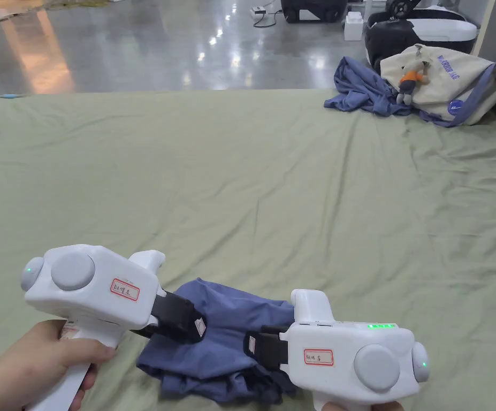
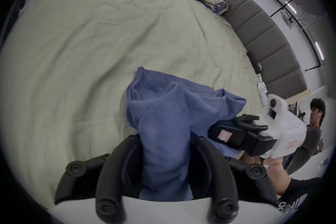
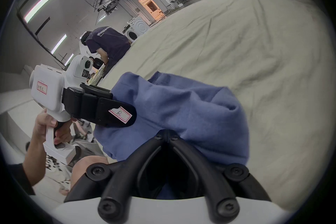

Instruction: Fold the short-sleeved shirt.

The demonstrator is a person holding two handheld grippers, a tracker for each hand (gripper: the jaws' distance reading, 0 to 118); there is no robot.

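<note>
**Both grippers engaged on bunched shirt at near edge of bed**

The blue shirt (image 1: 225, 342) lies crumpled on the green bed sheet (image 1: 273, 176), its shape and sleeves indiscernible. Left gripper (image 2: 164, 138): jaws clamped around a thick roll of cloth. Right gripper (image 3: 166, 134): jaws pressed together on a fold, tips partly buried. The shirt's lower edge is cut off in the head view.
</note>
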